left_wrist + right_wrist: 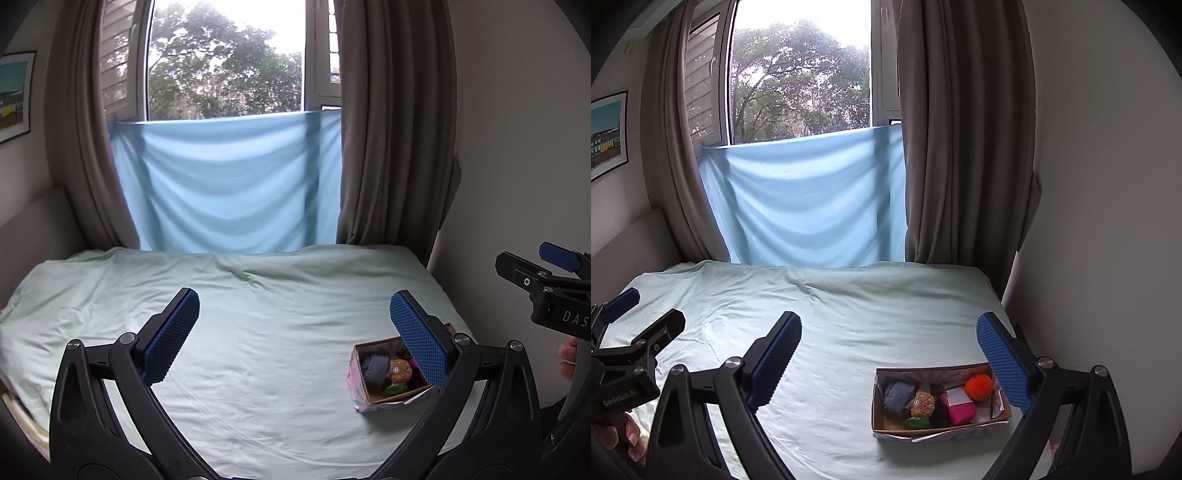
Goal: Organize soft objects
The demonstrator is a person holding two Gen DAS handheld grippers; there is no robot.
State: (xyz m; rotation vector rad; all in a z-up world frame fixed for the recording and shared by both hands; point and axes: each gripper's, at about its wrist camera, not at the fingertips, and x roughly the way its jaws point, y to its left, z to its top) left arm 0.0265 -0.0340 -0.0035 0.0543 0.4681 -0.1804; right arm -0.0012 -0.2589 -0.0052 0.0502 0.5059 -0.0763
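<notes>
A small cardboard box (886, 430) sits on the bed at the right, holding several soft objects: a blue-grey cloth (898, 397), a tan round toy (922, 404), a pink pouch (960, 408) and an orange pom-pom (979, 387). The box also shows in the left wrist view (360, 387), partly behind the right finger. My left gripper (294, 334) is open and empty above the bed. My right gripper (889, 360) is open and empty, above and behind the box. The left gripper shows in the right wrist view (646, 317) at far left.
The bed (258, 314) has a pale green sheet. A light blue cloth (229, 184) hangs across the window between brown curtains (391, 129). A white wall (1108, 221) borders the bed on the right. A framed picture (607, 133) hangs at left.
</notes>
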